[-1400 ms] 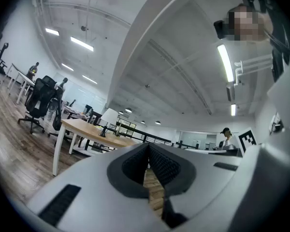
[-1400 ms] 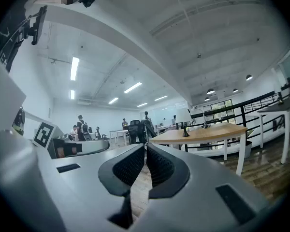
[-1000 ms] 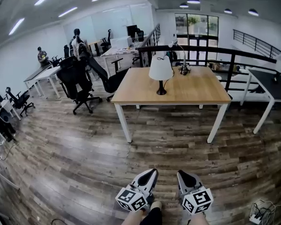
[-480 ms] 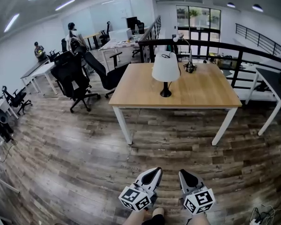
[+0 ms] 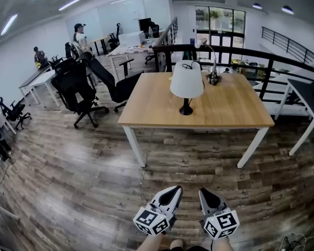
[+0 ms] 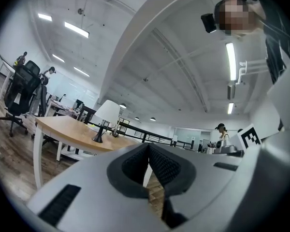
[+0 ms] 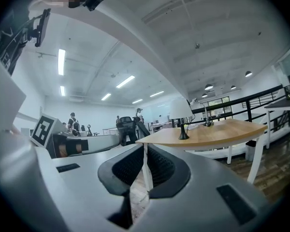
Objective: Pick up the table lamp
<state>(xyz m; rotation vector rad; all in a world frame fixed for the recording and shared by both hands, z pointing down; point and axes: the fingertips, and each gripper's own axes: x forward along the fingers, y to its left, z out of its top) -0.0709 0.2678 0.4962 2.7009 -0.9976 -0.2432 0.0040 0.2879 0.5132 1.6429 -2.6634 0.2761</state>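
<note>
Approaching: left gripper [image 5: 172,190] and right gripper [image 5: 202,192], fingers closed, empty; table lamp [image 5: 187,85] at 12 o'clock is looming nearer than before; grasp pending.

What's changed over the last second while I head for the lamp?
The wooden table and table lamp now sit nearer and larger in the head view: you've walked toward them. Nothing taken hold of. The left gripper and right gripper stay shut, empty, side by side; the lamp still stands upright on the table.
</note>
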